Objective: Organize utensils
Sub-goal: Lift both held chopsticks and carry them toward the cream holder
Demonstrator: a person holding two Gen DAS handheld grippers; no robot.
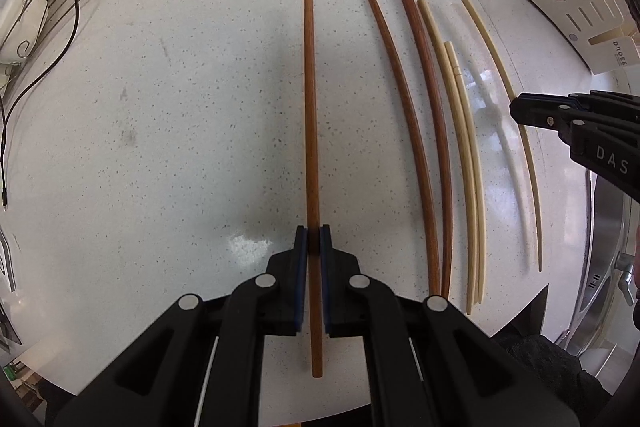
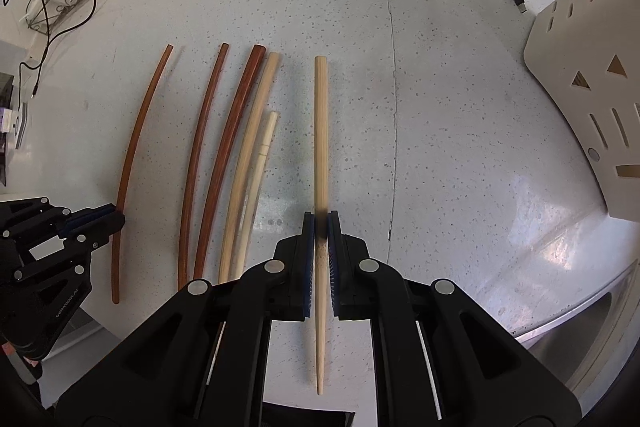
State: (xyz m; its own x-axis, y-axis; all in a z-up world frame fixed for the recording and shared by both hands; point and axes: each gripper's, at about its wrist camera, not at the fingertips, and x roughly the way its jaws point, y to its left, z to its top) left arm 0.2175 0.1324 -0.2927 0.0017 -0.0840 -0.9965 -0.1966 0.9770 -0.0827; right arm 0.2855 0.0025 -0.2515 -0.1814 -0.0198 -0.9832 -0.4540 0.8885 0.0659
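Now both grippers clamp at once: left gripper [image 1: 314, 241] pinches the outermost brown chopstick [image 1: 310, 131]; right gripper [image 2: 320, 227] pinches the outermost bamboo chopstick [image 2: 320, 131]; sorting's midway, next likely sliding each against its like-coloured group.

I see 6 chopsticks lying roughly parallel on the speckled counter: 3 dark reddish-brown wooden chopsticks [image 1: 311, 147], [image 1: 402, 131], [image 1: 430, 131] left, then 3 pale bamboo chopsticks [image 2: 320, 147], [image 2: 250, 163], [image 2: 260, 163], one shorter.
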